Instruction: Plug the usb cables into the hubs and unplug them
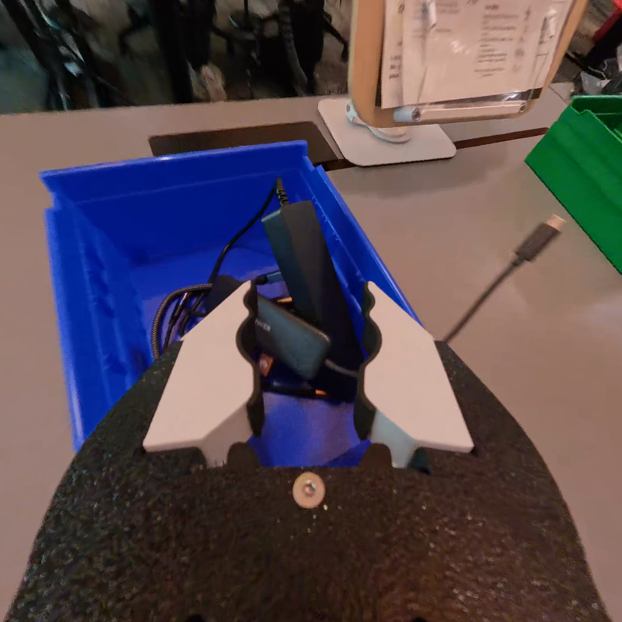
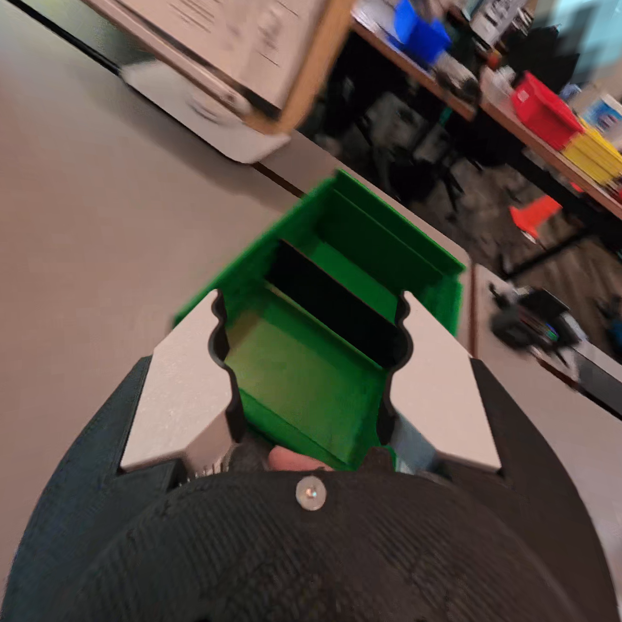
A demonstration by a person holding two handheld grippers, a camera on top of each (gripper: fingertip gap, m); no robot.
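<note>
In the left wrist view a blue bin (image 1: 141, 215) holds dark USB hubs and cables. One long dark hub (image 1: 299, 255) leans upright against the bin's right wall; a smaller dark hub (image 1: 292, 343) lies lower, between my fingers. My left gripper (image 1: 308, 292) is open above the bin, holding nothing. A black USB cable with a metal plug (image 1: 535, 244) lies on the table to the right of the bin. In the right wrist view my right gripper (image 2: 311, 299) is open and empty above a green bin (image 2: 296, 377) with a black divider (image 2: 331, 303).
A stand with a white base (image 1: 387, 141) and papers stands at the back of the grey table (image 1: 488, 370). The green bin's corner (image 1: 582, 175) shows at the right. Beyond the table edge is a cluttered shelf with red (image 2: 542, 107), yellow and blue bins.
</note>
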